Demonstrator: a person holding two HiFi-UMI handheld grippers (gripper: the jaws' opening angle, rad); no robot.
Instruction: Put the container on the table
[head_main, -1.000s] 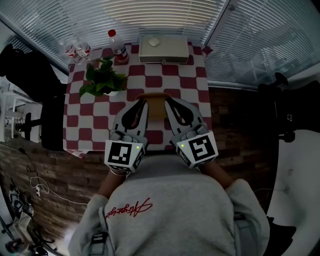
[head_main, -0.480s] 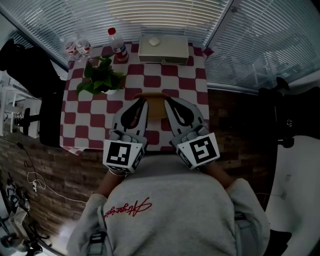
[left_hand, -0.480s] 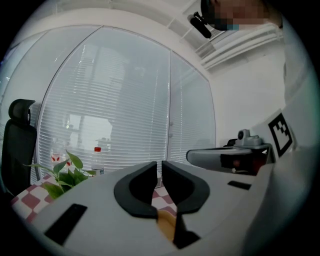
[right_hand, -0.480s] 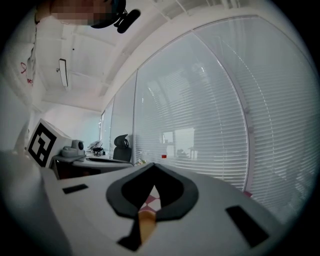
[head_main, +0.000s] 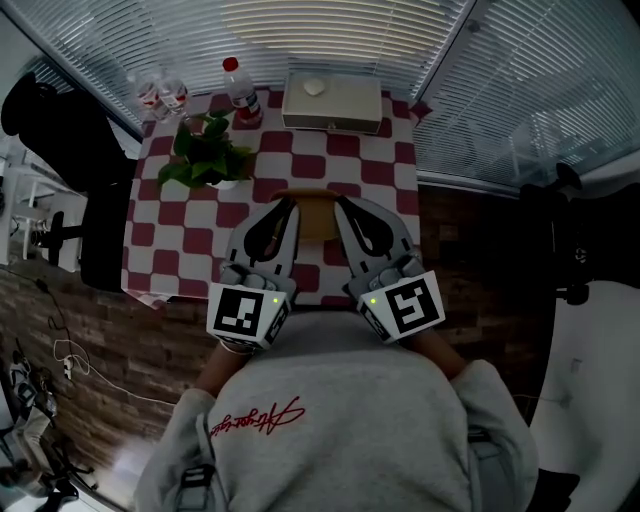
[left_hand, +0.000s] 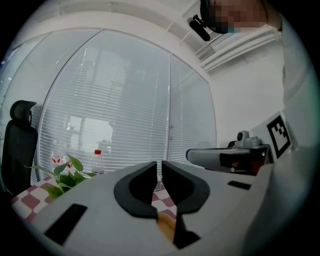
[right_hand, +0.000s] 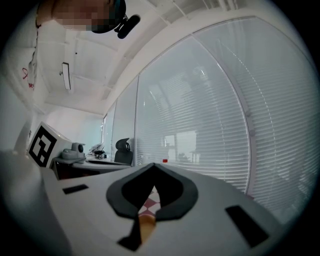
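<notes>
Left gripper (head_main: 289, 204): being held clenched, empty.
Right gripper (head_main: 339, 204): being held clenched, empty.
Sweatshirt script (head_main: 255, 418): red, lower left, illegible.
Container (head_main: 332, 103): sitting top centre.

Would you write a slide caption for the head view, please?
Left claw and right claw, shut, held at a checkered table with potted plant, bottles and box.

I work in an office-like room: slatted blinds (head_main: 520, 90) cover glass walls on all sides, and a black swivel chair (left_hand: 17, 150) stands beside the checkered table (head_main: 395, 190).
</notes>
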